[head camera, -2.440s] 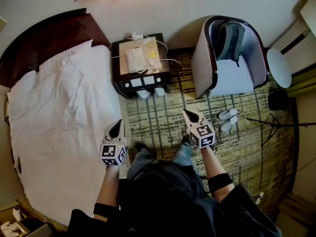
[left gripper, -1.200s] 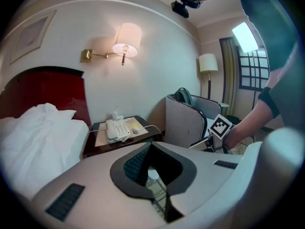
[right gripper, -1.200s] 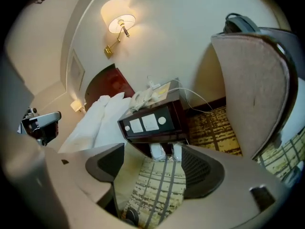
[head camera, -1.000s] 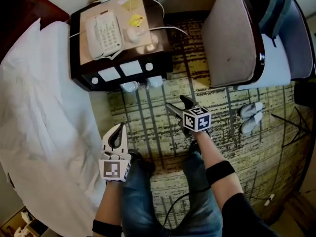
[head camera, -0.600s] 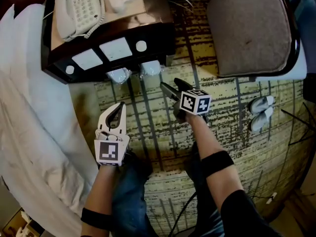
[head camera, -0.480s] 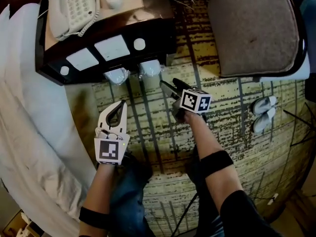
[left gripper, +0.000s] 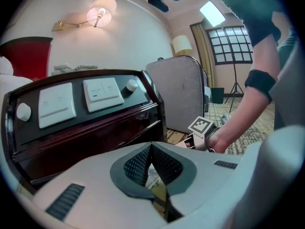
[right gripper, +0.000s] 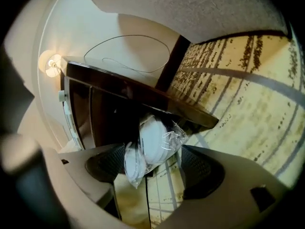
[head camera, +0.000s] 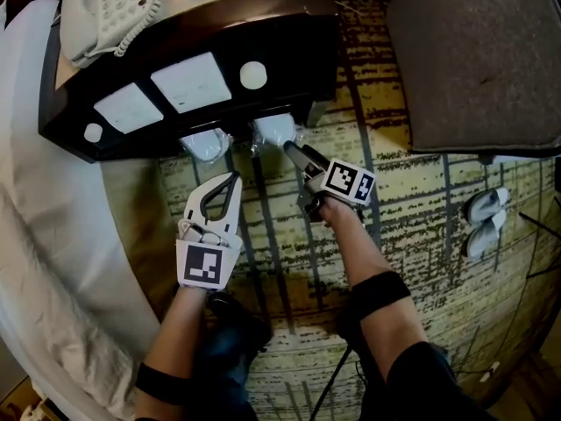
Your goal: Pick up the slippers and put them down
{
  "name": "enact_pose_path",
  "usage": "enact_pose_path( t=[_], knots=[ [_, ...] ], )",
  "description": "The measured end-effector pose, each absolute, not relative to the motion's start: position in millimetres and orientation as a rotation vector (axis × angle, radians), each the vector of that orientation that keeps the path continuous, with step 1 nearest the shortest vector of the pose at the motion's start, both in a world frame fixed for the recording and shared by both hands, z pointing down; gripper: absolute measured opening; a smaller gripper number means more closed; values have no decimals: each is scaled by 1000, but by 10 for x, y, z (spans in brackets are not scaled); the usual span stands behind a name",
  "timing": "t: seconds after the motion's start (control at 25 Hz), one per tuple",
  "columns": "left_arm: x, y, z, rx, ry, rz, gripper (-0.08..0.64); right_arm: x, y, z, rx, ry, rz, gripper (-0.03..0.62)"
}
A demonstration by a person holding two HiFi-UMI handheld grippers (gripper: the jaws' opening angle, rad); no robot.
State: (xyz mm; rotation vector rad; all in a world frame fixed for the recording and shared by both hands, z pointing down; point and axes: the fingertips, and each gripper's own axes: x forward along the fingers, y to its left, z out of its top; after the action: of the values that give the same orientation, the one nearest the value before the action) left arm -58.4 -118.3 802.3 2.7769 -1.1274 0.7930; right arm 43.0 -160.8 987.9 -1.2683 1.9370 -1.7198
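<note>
Two plastic-wrapped packs of white slippers lie on the floor under the nightstand, the left pack (head camera: 206, 145) and the right pack (head camera: 276, 130). My right gripper (head camera: 294, 154) points at the right pack with its tips just short of it. Its jaws have just been opening and stand open. In the right gripper view (right gripper: 152, 168) the wrapped slippers (right gripper: 155, 142) show in the gap between the jaws, and the pads do not press on them. My left gripper (head camera: 232, 181) is shut and empty, a little short of the left pack. Its tips (left gripper: 151, 149) meet in the left gripper view.
The dark nightstand (head camera: 175, 68) with wall switches and a white phone (head camera: 105, 7) overhangs the packs. A grey armchair (head camera: 482, 60) stands to the right, the white bed (head camera: 44, 235) to the left. Another pair of white slippers (head camera: 484, 220) lies on the patterned carpet at the right.
Both grippers have sunk and come closer to the nightstand. The right gripper has rolled, and its tips now sit by the right pack. The left gripper stays shut.
</note>
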Motion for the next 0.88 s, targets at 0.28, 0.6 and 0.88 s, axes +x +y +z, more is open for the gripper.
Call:
enact_pose_path(
  t=[0.28,0.6,0.88],
  knots=[
    [-630,-1277,8312,2824,-1101,828,3,336,-1873,10211,-1210,1784,-1763,396],
    [-643,-1327,8404,2820,-1103,853,3,151,-1998,10266,-1084,1736,-1809,243],
    [-626,-1347,8445,2817,-1090,848,2,146,-2026,10147,-993,1694,-1733,128]
  ],
)
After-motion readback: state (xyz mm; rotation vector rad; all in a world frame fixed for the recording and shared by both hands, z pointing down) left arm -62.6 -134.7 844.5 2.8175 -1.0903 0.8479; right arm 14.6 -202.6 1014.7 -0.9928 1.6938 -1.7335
